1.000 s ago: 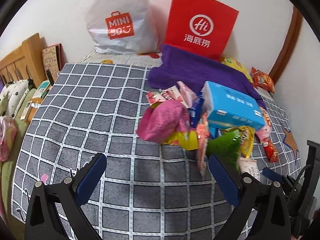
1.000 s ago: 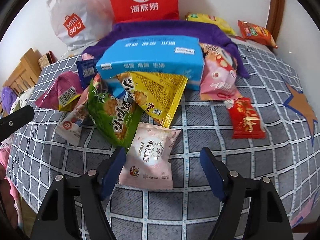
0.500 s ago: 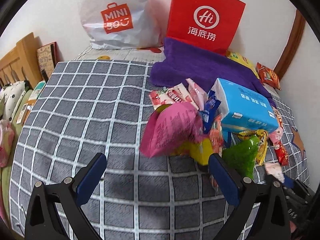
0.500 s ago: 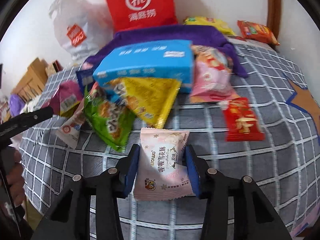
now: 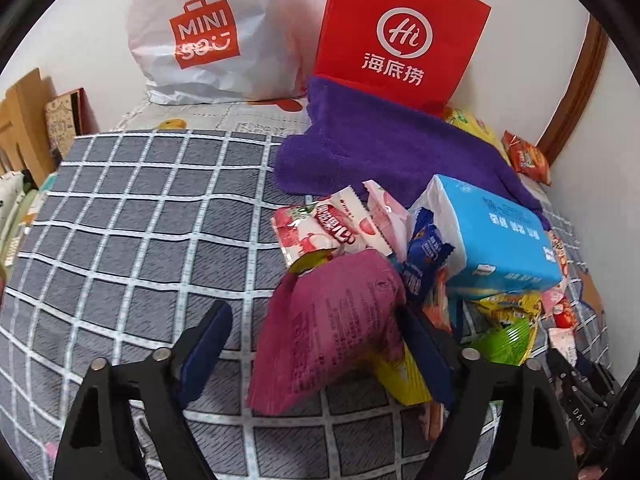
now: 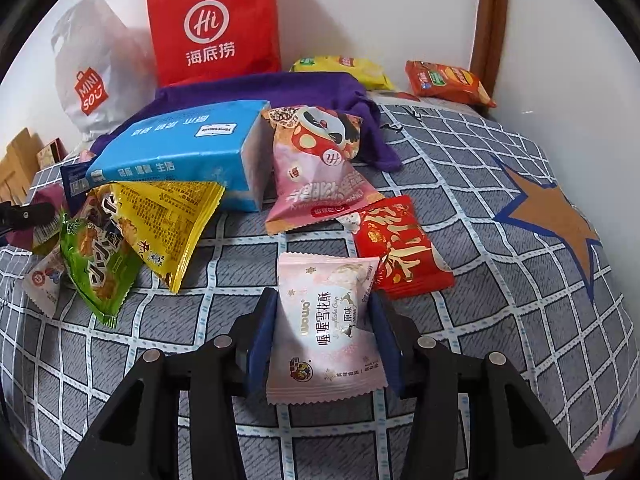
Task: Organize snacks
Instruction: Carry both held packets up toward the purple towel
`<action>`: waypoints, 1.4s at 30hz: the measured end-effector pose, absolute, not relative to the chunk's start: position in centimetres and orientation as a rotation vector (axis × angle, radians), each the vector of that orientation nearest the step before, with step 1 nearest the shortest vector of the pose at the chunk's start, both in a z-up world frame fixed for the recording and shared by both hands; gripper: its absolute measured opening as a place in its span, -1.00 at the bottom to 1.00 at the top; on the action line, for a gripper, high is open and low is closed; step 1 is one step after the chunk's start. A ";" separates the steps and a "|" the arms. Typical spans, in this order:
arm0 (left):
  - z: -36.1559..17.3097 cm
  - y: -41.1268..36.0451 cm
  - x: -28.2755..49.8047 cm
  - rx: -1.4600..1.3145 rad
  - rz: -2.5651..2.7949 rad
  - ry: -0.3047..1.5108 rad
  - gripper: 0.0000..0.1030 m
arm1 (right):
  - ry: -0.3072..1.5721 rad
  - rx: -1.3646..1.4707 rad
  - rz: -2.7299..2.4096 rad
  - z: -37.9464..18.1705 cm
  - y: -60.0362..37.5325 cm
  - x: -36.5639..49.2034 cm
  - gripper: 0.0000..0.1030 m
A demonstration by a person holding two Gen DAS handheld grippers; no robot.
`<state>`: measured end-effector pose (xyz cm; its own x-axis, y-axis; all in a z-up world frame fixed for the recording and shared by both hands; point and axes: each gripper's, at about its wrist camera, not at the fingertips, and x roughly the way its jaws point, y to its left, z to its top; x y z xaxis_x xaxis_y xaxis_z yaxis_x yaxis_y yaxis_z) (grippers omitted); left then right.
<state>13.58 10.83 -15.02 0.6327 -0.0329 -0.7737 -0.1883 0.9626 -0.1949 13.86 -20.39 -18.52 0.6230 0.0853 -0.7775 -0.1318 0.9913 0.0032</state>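
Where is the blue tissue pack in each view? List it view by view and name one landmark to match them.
Left wrist: blue tissue pack right of centre, on the snack pile.
Right wrist: same pack left of centre, behind the yellow and green bags.
Shared landmark: red paper bag against the wall.

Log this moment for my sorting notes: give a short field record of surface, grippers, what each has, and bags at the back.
surface: grey checked bedspread
right gripper: shut on pale pink snack packet
left gripper: jaws closing, magenta snack bag between them, left pad not yet touching
pile: blue tissue pack, yellow bag, green bag, red packet
back: red paper bag, white plastic bag, purple towel
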 end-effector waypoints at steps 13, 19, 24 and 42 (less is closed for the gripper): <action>-16.2 10.1 13.7 -0.307 0.026 0.882 0.10 | 0.894 -0.049 0.140 -18.6 -20.6 13.6 -0.09; -15.5 11.2 11.7 -0.313 0.034 0.877 0.10 | 0.886 -0.071 0.130 -18.2 -20.5 12.5 -0.11; -15.0 11.3 10.1 -0.301 0.028 0.864 0.10 | 0.872 -0.063 0.139 -16.4 -20.9 11.2 -0.12; -12.0 8.3 9.5 -0.152 -0.050 0.839 0.10 | 0.769 -0.224 0.331 -11.4 -17.7 10.5 -0.12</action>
<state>9.47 8.34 -11.96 0.6679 -0.1037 -0.7370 -0.0161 0.9880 -0.1535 10.54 -17.66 -11.44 0.6711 0.2100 -0.7111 -0.3716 0.9251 -0.0776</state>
